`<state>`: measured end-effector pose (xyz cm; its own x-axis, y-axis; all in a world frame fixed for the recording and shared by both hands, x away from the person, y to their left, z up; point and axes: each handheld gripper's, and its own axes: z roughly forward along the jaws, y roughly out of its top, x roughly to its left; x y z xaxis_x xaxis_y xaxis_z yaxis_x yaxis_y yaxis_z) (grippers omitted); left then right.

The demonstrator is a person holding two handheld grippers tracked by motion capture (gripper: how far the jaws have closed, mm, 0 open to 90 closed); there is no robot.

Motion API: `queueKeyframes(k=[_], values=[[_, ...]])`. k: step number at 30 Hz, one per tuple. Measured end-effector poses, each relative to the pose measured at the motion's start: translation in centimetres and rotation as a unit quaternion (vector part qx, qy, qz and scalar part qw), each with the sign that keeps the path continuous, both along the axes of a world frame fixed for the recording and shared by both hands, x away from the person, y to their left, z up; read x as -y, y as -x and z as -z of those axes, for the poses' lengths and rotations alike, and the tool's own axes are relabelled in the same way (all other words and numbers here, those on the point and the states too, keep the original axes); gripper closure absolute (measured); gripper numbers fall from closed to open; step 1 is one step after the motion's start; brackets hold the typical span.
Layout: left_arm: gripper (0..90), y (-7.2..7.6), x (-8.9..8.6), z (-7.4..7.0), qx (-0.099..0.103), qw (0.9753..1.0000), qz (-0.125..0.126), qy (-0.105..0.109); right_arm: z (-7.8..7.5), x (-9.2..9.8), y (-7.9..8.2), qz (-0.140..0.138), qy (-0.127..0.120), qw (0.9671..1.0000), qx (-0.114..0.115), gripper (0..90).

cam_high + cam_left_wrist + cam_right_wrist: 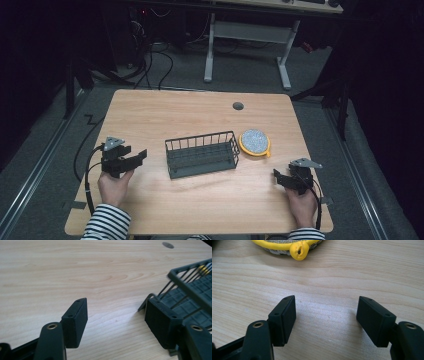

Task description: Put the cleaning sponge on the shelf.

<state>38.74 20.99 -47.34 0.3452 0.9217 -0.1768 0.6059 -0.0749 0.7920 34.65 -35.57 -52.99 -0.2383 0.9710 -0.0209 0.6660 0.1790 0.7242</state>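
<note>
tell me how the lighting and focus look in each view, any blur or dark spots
High view: the table is evenly lit, the room around it falls to near black. Left gripper view: wood grain sharp, the wire basket slightly soft at the edge. Right gripper view: the yellow-rimmed pad casts a soft shadow; tool pads matte, no glare.

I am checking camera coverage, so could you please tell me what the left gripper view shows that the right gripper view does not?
The left gripper view takes in a corner of the dark wire basket and the round grey grommet in the table. The right gripper view instead takes in the edge of the yellow-rimmed scrubbing pad with its small yellow loop. Both share the light wooden tabletop and a pair of black jaws held wide apart with nothing between them: the left tool and the right tool.
</note>
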Motion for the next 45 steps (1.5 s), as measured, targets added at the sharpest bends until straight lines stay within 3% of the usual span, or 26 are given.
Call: queueKeyframes(k=[13,36,38,41,45], values=[[35.2,-0.9,-0.5,3.4,-0.032,0.9989,-0.028,-0.022,0.0,0.0,0.0,-0.002,0.0,1.0,0.0,32.3],[34.2,-1.9,0.1,5.7,-0.033,0.9959,-0.036,-0.076,0.0,0.0,0.0,0.0,-0.002,1.0,-0.002,32.6],[34.1,-1.9,0.1,5.9,-0.035,0.9956,-0.036,-0.079,-0.1,0.1,0.0,-0.001,-0.003,1.0,-0.005,34.5],[33.4,-1.7,0.2,6.3,-0.021,0.9955,-0.036,-0.085,-0.4,0.1,-0.1,0.003,-0.003,0.9998,-0.018,38.0],[30.5,-1.7,0.6,6.3,-0.02,0.9947,-0.034,-0.094,-1.1,0.6,-0.5,0.003,-0.029,0.999,-0.035,41.9]])
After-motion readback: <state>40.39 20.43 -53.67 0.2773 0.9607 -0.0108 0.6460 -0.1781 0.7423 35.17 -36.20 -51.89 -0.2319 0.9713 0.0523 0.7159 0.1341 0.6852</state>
